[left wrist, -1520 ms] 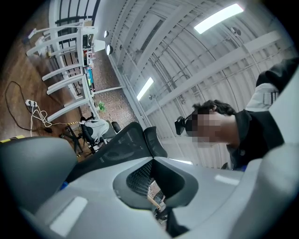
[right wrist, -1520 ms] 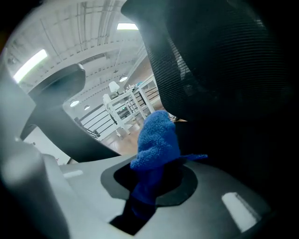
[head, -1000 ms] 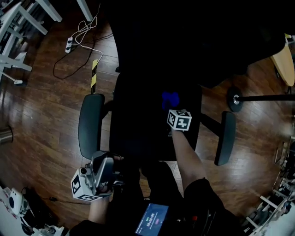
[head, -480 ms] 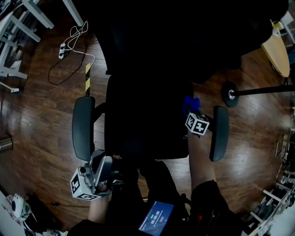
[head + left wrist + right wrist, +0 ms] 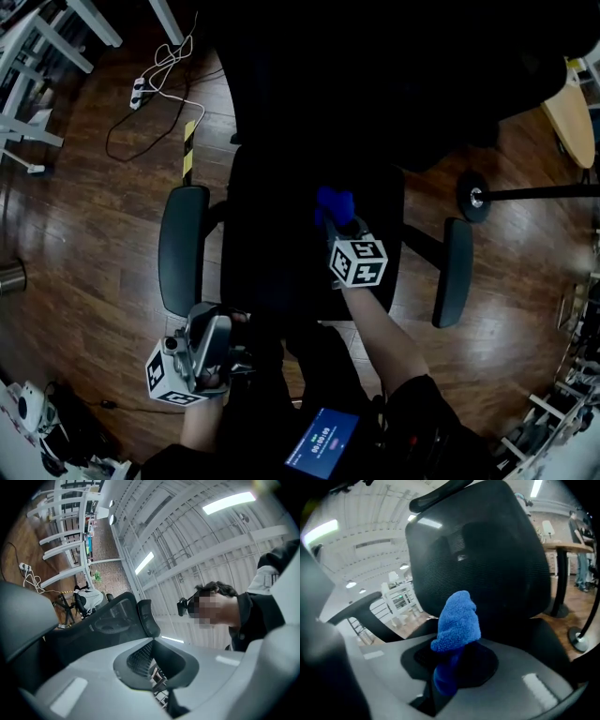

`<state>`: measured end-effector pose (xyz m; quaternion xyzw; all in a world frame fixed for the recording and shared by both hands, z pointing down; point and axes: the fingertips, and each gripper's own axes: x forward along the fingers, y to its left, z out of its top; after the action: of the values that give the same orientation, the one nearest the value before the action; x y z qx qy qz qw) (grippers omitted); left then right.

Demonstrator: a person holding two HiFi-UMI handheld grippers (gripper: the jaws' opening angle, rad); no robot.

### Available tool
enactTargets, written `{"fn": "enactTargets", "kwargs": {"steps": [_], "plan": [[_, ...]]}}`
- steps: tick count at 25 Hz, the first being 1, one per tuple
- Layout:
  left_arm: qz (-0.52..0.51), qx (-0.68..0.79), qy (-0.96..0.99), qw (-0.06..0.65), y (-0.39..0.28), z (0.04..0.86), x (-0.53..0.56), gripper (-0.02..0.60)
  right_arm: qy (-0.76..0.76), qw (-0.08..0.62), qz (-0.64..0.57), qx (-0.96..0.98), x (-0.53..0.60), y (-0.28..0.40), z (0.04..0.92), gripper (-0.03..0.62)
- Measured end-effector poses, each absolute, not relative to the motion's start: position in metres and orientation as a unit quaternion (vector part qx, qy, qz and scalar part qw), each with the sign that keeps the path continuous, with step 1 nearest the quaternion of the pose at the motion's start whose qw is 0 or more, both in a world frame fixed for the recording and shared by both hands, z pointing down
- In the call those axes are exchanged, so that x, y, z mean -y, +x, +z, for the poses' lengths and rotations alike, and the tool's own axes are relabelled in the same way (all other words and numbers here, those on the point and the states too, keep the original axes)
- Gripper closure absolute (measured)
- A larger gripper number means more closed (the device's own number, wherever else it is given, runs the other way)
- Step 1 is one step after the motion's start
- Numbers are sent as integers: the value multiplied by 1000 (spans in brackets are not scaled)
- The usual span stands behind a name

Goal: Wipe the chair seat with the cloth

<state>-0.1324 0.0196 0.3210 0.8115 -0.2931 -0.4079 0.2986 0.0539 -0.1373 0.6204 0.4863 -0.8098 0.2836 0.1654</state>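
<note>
One blue cloth (image 5: pixel 457 620) is pinched in the right gripper (image 5: pixel 339 220), at one o'clock on the chair seat (image 5: pixel 272 253) — loosely bunched, it could be dragged free. Left gripper (image 5: pixel 214 339): closed, empty.

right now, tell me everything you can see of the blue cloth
The blue fluffy microfibre-looking cloth is bunched into a lump, its lower part pinched between the fingers of the right gripper and its rounded end sticking out past them. It sits over the black chair seat, before the mesh backrest; contact with the seat can't be told.
</note>
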Motion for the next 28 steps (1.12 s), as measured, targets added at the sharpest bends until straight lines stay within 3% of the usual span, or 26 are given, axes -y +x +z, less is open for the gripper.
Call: {"fn": "enactTargets", "kwargs": {"steps": [6,12,20,28], "plan": [[-409,312,807,291,-152,322,-27,589,371,170,316,856,110,-104,636,512],[-410,328,799,293,-165,335,-29,589,336,214,342,851,89,-158,677,511],[-408,323,802,294,-167,338,-30,589,359,221,324,847,88,-122,695,511],[-400,292,815,301,-133,330,-14,589,473,245,327,781,82,56,712,511]]}}
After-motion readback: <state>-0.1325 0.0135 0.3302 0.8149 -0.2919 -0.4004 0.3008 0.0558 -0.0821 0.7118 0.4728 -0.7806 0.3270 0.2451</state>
